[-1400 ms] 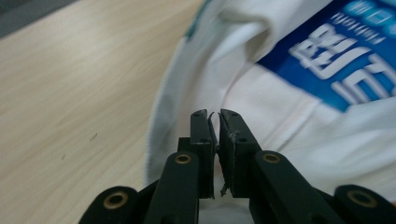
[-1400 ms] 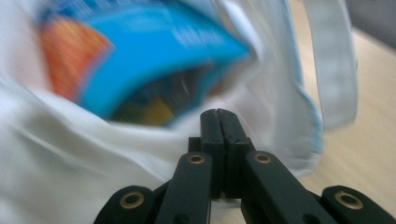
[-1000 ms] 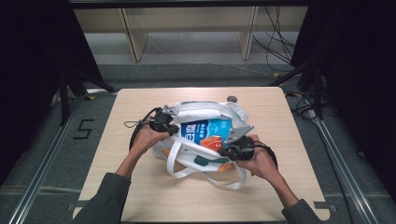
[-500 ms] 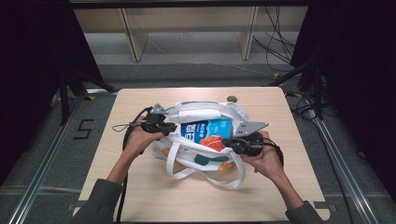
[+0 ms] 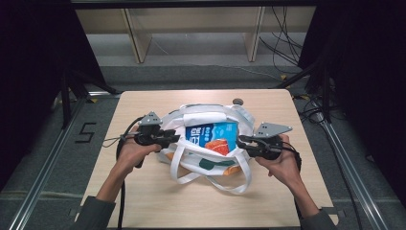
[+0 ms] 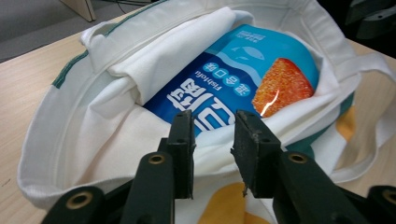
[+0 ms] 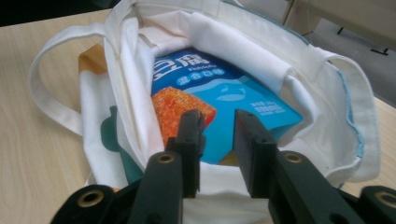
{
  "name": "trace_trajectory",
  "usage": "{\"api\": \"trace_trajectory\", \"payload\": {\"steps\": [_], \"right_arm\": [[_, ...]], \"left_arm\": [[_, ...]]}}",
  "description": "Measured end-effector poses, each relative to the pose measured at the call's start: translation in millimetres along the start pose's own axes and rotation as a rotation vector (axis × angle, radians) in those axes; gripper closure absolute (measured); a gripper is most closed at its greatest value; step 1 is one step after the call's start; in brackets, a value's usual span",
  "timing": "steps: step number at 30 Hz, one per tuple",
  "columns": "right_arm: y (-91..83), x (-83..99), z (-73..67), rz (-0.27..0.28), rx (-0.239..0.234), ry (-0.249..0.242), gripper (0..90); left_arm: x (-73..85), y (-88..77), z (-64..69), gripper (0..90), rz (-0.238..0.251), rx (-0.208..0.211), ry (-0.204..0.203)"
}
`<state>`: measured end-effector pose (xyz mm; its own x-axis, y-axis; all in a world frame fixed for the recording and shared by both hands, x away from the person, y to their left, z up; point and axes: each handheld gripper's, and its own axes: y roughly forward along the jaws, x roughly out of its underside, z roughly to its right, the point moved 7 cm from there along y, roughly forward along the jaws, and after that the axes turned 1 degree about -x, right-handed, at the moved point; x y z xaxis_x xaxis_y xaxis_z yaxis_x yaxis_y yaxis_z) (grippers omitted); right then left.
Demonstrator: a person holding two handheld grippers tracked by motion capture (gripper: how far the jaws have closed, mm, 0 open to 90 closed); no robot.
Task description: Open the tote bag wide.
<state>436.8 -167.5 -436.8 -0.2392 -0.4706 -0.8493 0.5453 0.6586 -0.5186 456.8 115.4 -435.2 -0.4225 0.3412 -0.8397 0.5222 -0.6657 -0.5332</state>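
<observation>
Tabletop (image 5: 143, 201) bears a tote bag (image 5: 210, 165) (blue packet (image 5: 213, 135) inside), both grippers' fingers just parted, empty.

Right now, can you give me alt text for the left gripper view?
A white tote bag lies open on a wooden table, with a blue snack packet inside. The left gripper hangs over the bag's near rim, jaws apart and empty, having just been opening.

The left gripper (image 5: 173, 139) and right gripper (image 5: 243, 140) are facing each other, both held level, and their jaws have just been opening.
</observation>
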Motion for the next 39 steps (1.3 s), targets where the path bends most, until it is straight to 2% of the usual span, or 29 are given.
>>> {"api": "trace_trajectory", "payload": {"steps": [1, 5, 6, 8, 9, 12, 14, 16, 18, 27, 28, 29, 32, 33, 34, 36, 37, 38, 39], "right_arm": [[-1.7, 1.1, -1.2, 0.001, 0.01, 0.029, 66.3], [-5.6, 2.9, 0.1, -0.003, 0.022, 0.025, 60.9], [-7.0, 3.8, 0.4, -0.005, 0.027, 0.037, 59.8], [-7.7, 5.1, 1.9, -0.004, 0.027, 0.029, 58.0], [-8.9, 5.8, 2.4, 0.003, 0.029, 0.021, 56.7], [-10.3, 6.6, 1.5, 0.008, 0.031, 0.043, 55.2], [-11.0, 6.8, 1.1, 0.015, 0.037, 0.044, 54.4], [-12.5, 8.1, -0.2, -0.001, 0.02, 0.038, 54.3], [-13.6, 9.0, -0.6, 0.003, 0.033, 0.053, 53.2], [-13.3, 11.0, 0.6, -0.001, 0.025, 0.055, 48.3], [-13.7, 11.8, -0.7, 0.001, 0.039, 0.081, 46.8], [-13.6, 11.6, 0.2, 0.013, 0.049, 0.072, 46.6], [-16.2, 13.6, 0.0, 0.002, 0.039, 0.074, 45.4], [-16.9, 14.0, 0.6, 0.001, 0.034, 0.068, 44.8], [-18.1, 14.4, 1.7, 0.007, 0.052, 0.073, 44.5], [-19.5, 16.0, -1.2, 0.002, 0.04, 0.093, 43.9], [-20.1, 16.0, 1.2, 0.01, 0.05, 0.07, 43.5], [-20.1, 16.0, 1.2, 0.01, 0.05, 0.07, 43.5], [-21.5, 18.2, -1.7, -0.007, 0.045, 0.099, 42.9]], "left_arm": [[0.9, -4.5, 2.7, 60.6, 0.01, 0.002, -0.002], [2.5, -10.6, 7.4, 57.2, 0.036, 0.02, -0.009], [4.1, -12.2, 8.7, 56.1, 0.037, 0.018, -0.003], [6.7, -13.1, 10.8, 54.1, 0.033, 0.017, 0.002], [9.1, -14.1, 12.5, 51.8, 0.025, 0.029, 0.004], [10.4, -14.4, 13.4, 49.4, 0.027, 0.023, 0.004], [10.7, -14.3, 13.6, 47.9, 0.029, 0.017, -0.002], [11.3, -14.5, 14.6, 46.7, 0.024, 0.022, 0.001], [11.7, -14.7, 15.2, 44.2, 0.023, 0.02, 0.013], [13.7, -15.6, 17.1, 39.2, 0.019, 0.009, 0.008], [14.0, -16.0, 17.4, 37.7, 0.02, 0.008, 0.011], [15.3, -17.3, 18.9, 36.7, 0.017, 0.019, 0.008], [17.0, -19.5, 18.7, 33.7, 0.01, 0.007, 0.013], [17.4, -20.5, 19.2, 33.2, 0.01, 0.012, 0.002], [18.0, -21.7, 19.2, 33.2, 0.01, 0.004, 0.002], [18.9, -24.2, 20.0, 33.2, 0.012, -0.001, 0.006], [19.6, -24.5, 20.6, 33.0, 0.018, 0.006, 0.011], [21.2, -25.5, 21.7, 33.0, 0.012, 0.006, 0.007], [23.1, -26.7, 22.6, 32.3, 0.005, -0.002, 0.01]]}}
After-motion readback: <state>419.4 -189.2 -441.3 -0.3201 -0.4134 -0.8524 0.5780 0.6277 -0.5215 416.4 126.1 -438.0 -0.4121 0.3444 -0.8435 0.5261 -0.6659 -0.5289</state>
